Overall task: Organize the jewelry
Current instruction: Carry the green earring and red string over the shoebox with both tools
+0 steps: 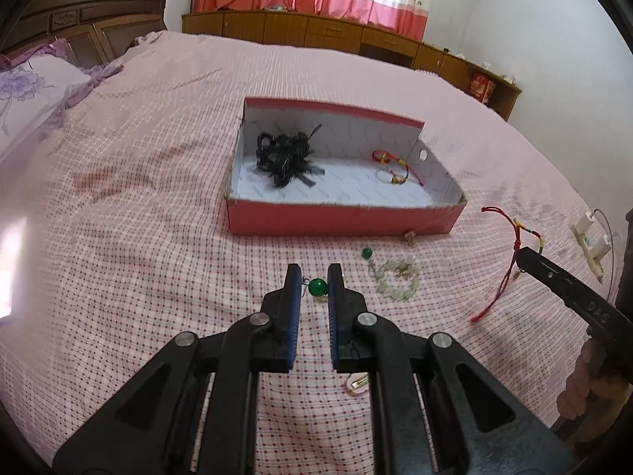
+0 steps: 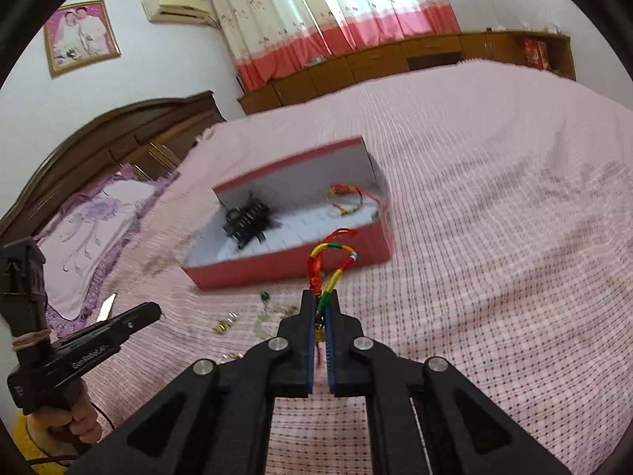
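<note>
**Two light pieces in hand, box just ahead**

Pink checked bedspread [image 1: 158, 198] carries everything. My left tongs [image 1: 315, 277] are clenched on a green bead [image 1: 317, 287] with a thin wire hook; hard and slick, I judge, so the pinch must stay square. My right tongs [image 2: 321, 301] are clamped on a limp red cord bracelet [image 2: 330, 255], its tails dangling. It weighs little and may snag. The box [image 1: 340, 217] lies near.
</note>
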The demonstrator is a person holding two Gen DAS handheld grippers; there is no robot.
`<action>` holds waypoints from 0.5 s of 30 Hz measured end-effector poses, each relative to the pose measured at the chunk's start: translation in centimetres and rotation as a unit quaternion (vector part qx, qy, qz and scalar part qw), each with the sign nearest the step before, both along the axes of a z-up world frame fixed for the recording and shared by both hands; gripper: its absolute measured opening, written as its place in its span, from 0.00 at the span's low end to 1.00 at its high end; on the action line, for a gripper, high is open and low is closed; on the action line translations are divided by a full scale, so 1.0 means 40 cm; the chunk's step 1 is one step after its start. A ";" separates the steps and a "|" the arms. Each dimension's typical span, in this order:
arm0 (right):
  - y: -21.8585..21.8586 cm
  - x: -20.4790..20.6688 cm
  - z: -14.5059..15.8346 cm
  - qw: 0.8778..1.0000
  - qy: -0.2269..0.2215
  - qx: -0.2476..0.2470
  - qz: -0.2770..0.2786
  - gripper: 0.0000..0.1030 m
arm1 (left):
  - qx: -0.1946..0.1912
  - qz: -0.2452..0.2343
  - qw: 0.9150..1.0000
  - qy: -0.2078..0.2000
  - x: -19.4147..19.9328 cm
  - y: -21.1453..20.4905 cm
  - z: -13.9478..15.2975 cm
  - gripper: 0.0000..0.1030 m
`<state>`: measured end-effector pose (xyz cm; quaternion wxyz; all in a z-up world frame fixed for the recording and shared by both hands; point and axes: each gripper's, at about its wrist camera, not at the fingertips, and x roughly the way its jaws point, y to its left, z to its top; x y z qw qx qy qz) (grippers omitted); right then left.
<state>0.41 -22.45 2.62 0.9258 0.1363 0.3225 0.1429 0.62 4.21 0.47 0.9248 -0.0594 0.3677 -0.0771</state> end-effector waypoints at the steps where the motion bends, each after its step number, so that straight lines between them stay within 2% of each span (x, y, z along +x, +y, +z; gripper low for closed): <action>1: 0.002 -0.002 0.011 1.000 -0.007 0.000 0.001 0.05 | -0.002 0.000 1.000 -0.005 -0.002 0.000 0.008 0.04; 7: 0.025 -0.012 0.063 0.999 -0.042 -0.004 0.014 0.05 | -0.003 -0.004 0.999 -0.032 0.000 -0.004 0.054 0.04; 15: 0.049 0.005 0.091 0.998 -0.062 -0.005 0.027 0.05 | 0.000 -0.013 0.998 -0.065 0.027 -0.021 0.113 0.04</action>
